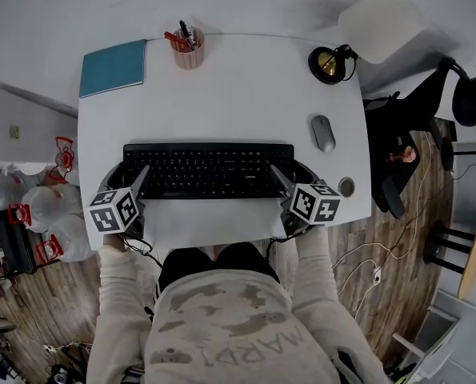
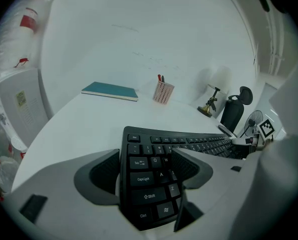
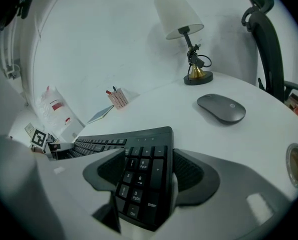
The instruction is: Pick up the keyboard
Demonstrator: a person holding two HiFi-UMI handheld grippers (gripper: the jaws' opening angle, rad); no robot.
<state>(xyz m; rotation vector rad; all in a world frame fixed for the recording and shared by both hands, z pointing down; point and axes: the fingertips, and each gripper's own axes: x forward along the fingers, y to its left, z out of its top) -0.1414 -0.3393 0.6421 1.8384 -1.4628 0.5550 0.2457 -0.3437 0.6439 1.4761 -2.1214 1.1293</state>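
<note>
A black keyboard (image 1: 208,169) lies across the front of the white desk (image 1: 238,94). My left gripper (image 1: 127,181) holds its left end and my right gripper (image 1: 292,178) its right end. In the left gripper view the keyboard (image 2: 143,176) runs between the jaws of my left gripper (image 2: 146,166): one pad sits against the end edge, the other over the letter keys. In the right gripper view the number-pad end of the keyboard (image 3: 141,184) is pinched the same way by my right gripper (image 3: 149,171). Whether the keyboard is off the desk, I cannot tell.
A grey mouse (image 1: 323,133) lies right of the keyboard, with a small round disc (image 1: 346,186) near the desk's front right corner. At the back stand a teal notebook (image 1: 113,67), a pen cup (image 1: 188,48) and a lamp (image 1: 334,62). A black chair (image 1: 414,118) is to the right.
</note>
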